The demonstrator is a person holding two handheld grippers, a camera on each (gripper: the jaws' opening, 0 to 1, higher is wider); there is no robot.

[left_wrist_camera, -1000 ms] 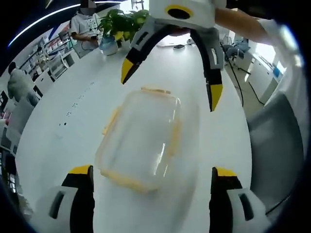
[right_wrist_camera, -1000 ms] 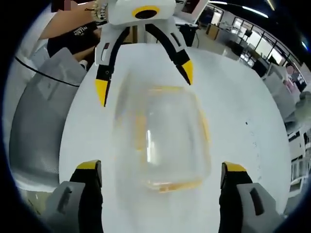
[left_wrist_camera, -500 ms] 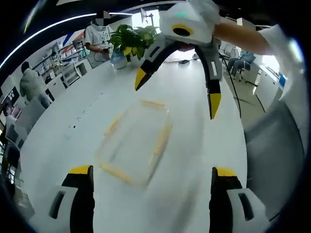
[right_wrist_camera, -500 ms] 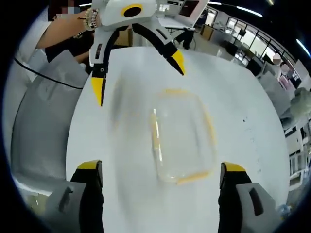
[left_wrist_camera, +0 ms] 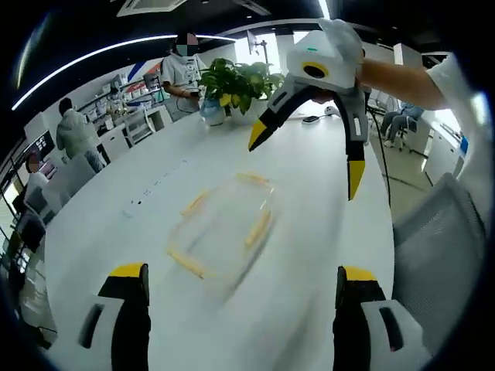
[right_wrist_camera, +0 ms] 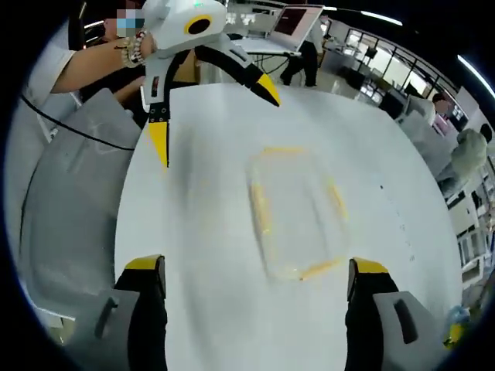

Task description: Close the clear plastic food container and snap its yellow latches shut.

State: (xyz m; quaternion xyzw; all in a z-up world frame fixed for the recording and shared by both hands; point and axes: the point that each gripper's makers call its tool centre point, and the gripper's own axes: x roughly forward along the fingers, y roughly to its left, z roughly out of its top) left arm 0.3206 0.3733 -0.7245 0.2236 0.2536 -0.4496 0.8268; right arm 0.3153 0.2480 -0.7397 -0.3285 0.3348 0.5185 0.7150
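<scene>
A long white table (left_wrist_camera: 309,232) runs through the office, bare enough around the work that the person can come at it from either side. In the middle of it sits the clear plastic food container (left_wrist_camera: 220,232), lid down on the base as far as the blur lets me judge, flat on the tabletop and well apart from the potted plant (left_wrist_camera: 232,81) at the far end. Its yellow latches (right_wrist_camera: 261,209) line all four edges; I can't tell whether any are snapped. The left gripper (right_wrist_camera: 213,100) hangs above and beyond the container, jaws spread wide with nothing between them. The right gripper (left_wrist_camera: 305,158) does the same opposite it, wide apart and empty, touching nothing.
</scene>
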